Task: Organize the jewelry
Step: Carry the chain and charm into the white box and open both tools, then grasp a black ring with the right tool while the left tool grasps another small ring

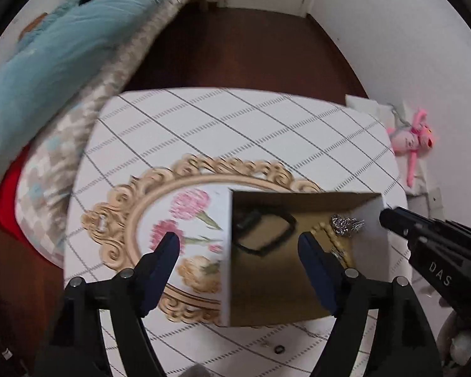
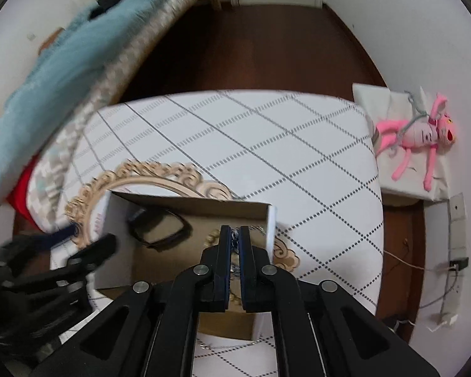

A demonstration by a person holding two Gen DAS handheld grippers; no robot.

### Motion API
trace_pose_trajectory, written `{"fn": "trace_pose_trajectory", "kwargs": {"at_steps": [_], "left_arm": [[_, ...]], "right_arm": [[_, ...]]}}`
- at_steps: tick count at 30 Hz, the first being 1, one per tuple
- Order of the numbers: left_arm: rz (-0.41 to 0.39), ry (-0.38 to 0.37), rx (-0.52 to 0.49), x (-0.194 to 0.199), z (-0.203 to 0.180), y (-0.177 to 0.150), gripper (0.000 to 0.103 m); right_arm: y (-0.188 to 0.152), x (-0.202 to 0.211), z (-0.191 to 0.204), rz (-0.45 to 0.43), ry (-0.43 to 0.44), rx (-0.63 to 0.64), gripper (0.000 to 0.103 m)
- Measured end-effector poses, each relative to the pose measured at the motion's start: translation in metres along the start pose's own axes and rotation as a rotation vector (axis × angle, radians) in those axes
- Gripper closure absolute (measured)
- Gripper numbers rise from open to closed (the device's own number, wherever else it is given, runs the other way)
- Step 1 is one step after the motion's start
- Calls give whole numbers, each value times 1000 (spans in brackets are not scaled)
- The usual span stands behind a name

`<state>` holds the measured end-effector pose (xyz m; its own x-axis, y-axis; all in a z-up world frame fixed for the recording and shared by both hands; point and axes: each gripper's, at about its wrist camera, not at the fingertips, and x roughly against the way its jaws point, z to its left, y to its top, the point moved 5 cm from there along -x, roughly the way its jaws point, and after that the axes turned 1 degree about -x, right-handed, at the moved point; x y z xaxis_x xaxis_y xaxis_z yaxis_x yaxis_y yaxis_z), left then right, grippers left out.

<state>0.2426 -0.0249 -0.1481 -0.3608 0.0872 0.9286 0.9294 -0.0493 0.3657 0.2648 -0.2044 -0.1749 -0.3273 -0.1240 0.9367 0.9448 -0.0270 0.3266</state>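
Observation:
An open cardboard box (image 1: 298, 282) with white sides stands on a gold-framed floral tray (image 1: 185, 220). Inside lie a black bracelet (image 1: 260, 232), a beaded gold strand (image 1: 333, 238) and a bunched silver chain (image 1: 347, 224). My left gripper (image 1: 238, 245) is open, its fingers spread over the box's left wall and interior, holding nothing. My right gripper (image 2: 234, 235) is over the box (image 2: 160, 264), jaws nearly closed on a silver chain (image 2: 234, 238) that hangs between them. The black bracelet (image 2: 161, 229) lies to its left. The right gripper's tip shows in the left wrist view (image 1: 389, 218).
The tray sits on a white table (image 2: 282, 157) with a grey diamond pattern. A small dark ring (image 1: 279, 349) lies on the table in front of the box. A bed with a teal blanket (image 1: 47, 62) is at left. A pink plush toy (image 2: 424, 138) lies at right.

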Motion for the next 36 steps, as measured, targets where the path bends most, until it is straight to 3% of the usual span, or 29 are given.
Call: {"fn": "trace_pose_trajectory", "kwargs": {"at_steps": [1, 2, 4, 9, 14, 22, 26, 32, 36], "left_arm": [[-4, 18, -3, 1, 3, 0, 25], [-7, 33, -7, 1, 5, 0, 23], [-16, 65, -14, 0, 10, -1, 0], [-45, 111, -36, -3, 15, -10, 0], [-46, 122, -35, -6, 16, -20, 0], [-82, 112, -21, 15, 16, -25, 0], [-122, 96, -11, 39, 15, -28, 0], [-186, 143, -21, 75, 15, -46, 0], [-153, 147, -12, 74, 21, -79, 0]], "right_arm": [[0, -2, -3, 4, -3, -9, 76], [-1, -1, -5, 0, -6, -13, 68], [-3, 1, -8, -13, -16, -17, 42], [-21, 0, -12, -15, -85, -5, 9], [-42, -5, -12, -8, -145, 20, 8], [-51, 6, -10, -34, -134, 5, 8], [-51, 31, -5, -94, -118, -5, 8], [-59, 75, 0, -180, -92, -28, 8], [-94, 88, -1, -175, -90, -60, 8]]}}
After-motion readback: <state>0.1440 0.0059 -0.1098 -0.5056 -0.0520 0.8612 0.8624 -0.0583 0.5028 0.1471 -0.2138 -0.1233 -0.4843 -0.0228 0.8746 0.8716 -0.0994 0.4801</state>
